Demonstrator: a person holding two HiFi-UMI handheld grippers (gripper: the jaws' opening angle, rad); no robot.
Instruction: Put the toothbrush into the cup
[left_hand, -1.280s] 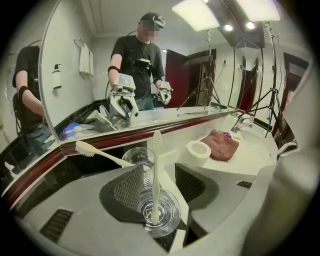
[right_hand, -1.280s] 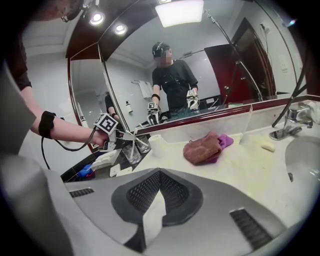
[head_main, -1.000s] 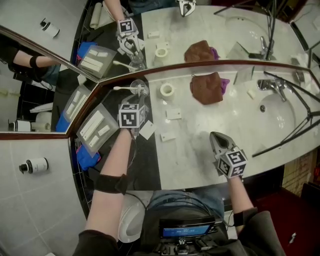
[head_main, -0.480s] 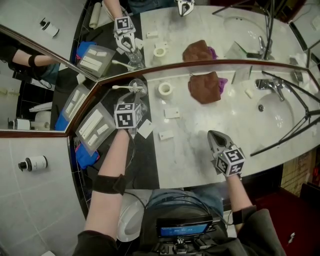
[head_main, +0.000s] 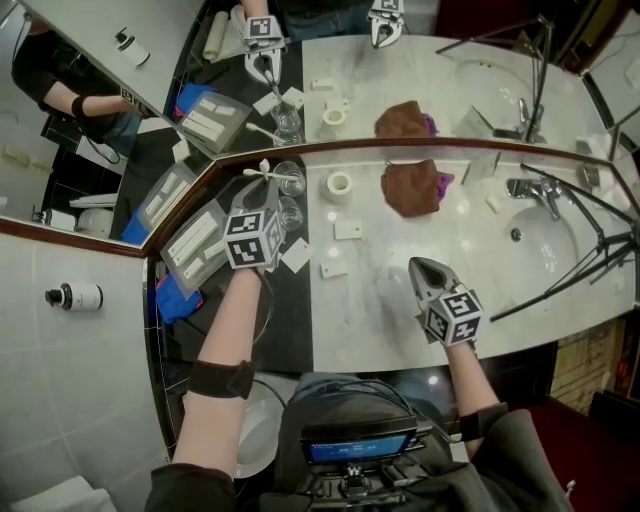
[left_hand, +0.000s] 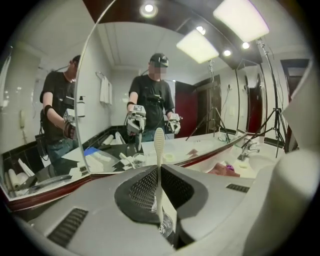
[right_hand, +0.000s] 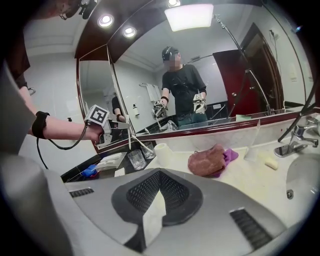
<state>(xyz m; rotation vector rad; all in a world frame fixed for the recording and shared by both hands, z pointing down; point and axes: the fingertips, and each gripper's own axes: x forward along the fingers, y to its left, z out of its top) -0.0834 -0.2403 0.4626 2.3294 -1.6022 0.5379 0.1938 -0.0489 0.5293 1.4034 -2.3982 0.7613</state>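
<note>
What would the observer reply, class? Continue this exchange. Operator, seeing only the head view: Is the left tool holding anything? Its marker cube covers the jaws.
Observer: Yes. In the left gripper view the left tool has just been closing its jaws, and they grip the white toothbrush, which stands upright between the pads.
Operator: Is the cup near it?
Observer: That view shows a clear glass cup through the gap, just below the toothbrush's lower end.
Operator: And the right tool?
Observer: The right gripper view shows the right tool shut, with nothing between its jaws.
</note>
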